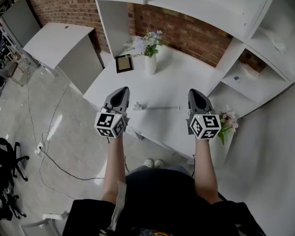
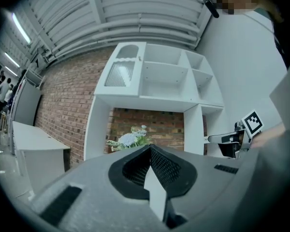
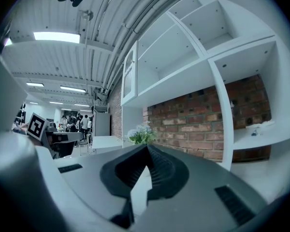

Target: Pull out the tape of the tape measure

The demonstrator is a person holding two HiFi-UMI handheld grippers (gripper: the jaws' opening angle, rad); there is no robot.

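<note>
On the white table, a small grey tape measure lies between my two grippers. A thin strip of tape runs from it toward the right. My left gripper hovers just left of the case, jaws shut and empty. My right gripper is near the tape's far end, also shut on nothing. In the left gripper view the closed jaws point at the shelf unit, with the right gripper off to the side. The right gripper view shows shut jaws. Neither gripper view shows the tape measure.
A white vase of flowers and a dark picture frame stand at the table's back. More flowers sit at the right edge. A white shelf unit rises behind. Cables trail on the floor at left.
</note>
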